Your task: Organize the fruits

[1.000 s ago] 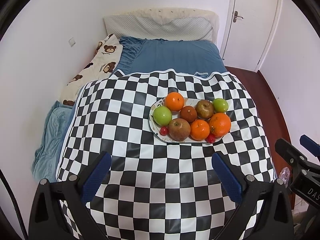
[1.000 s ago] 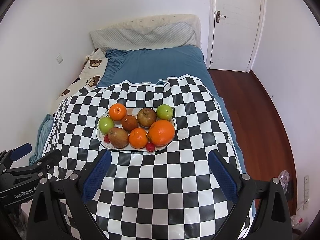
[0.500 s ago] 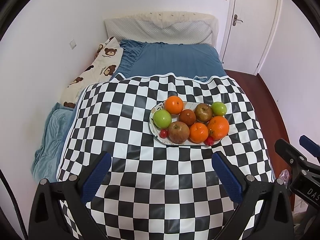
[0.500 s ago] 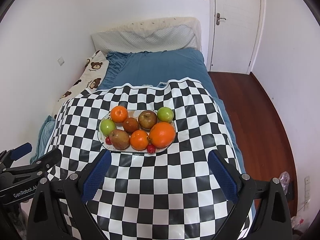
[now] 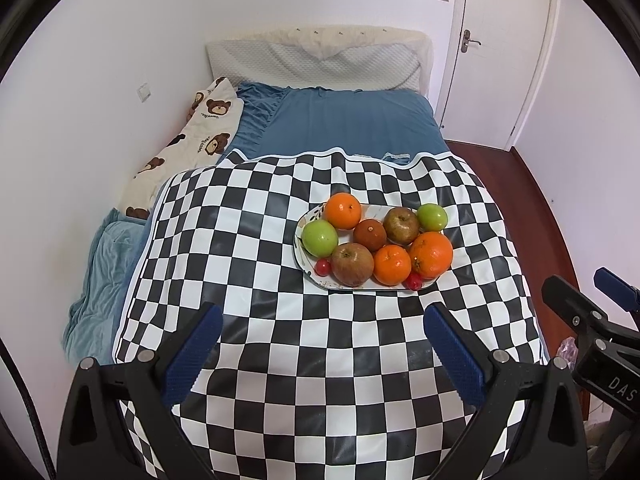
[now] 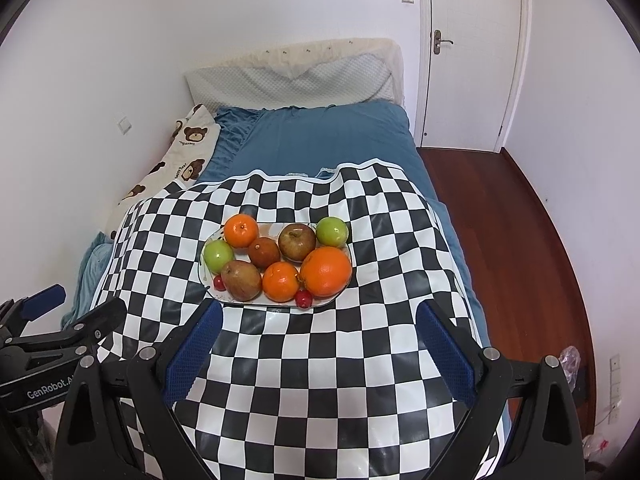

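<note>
fruit plate (image 5: 362, 286) sitting ahead of both grippers

left gripper (image 5: 322, 322) and right gripper (image 6: 318, 320) both spread wide, empty; plate's at 12 o'clock, well apart.

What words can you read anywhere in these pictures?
"GenRobot.A", cut off after that: on the left claw body, right wrist view.
"DAS", cut off: on the right claw body, left wrist view.
Small writing beside the bears on the bear blanket: too small to read.
</note>
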Demonstrator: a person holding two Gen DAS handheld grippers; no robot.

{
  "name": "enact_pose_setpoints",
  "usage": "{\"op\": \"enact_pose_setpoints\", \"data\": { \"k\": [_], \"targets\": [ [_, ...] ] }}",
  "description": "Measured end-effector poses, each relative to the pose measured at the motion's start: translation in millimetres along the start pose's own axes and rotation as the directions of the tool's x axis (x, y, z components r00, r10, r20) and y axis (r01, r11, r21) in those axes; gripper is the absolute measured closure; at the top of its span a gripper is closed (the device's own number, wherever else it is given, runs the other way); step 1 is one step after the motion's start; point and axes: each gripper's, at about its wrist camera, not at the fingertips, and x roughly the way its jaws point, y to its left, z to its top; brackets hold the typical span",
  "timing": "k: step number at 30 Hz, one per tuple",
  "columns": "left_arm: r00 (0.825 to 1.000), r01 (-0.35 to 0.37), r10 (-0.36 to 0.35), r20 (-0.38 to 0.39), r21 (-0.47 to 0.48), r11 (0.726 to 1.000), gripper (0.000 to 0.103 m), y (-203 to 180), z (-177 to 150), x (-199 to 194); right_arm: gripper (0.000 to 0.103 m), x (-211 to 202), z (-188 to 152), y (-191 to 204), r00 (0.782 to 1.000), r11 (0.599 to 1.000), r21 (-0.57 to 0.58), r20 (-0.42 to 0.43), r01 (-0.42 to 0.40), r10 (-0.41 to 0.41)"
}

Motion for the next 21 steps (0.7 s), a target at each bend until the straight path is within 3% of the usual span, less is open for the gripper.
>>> {"op": "enact_pose_setpoints", "data": {
  "k": [21],
  "targets": [
    [1.000,-0.001,0.000,0.011,0.002,1.000,0.000,-3.8,1.3,-4.3,0.004,-0.2,0.4,-1.9,1.000,1.000,0.005,-0.001,0.000,0.000]
  ]
}}
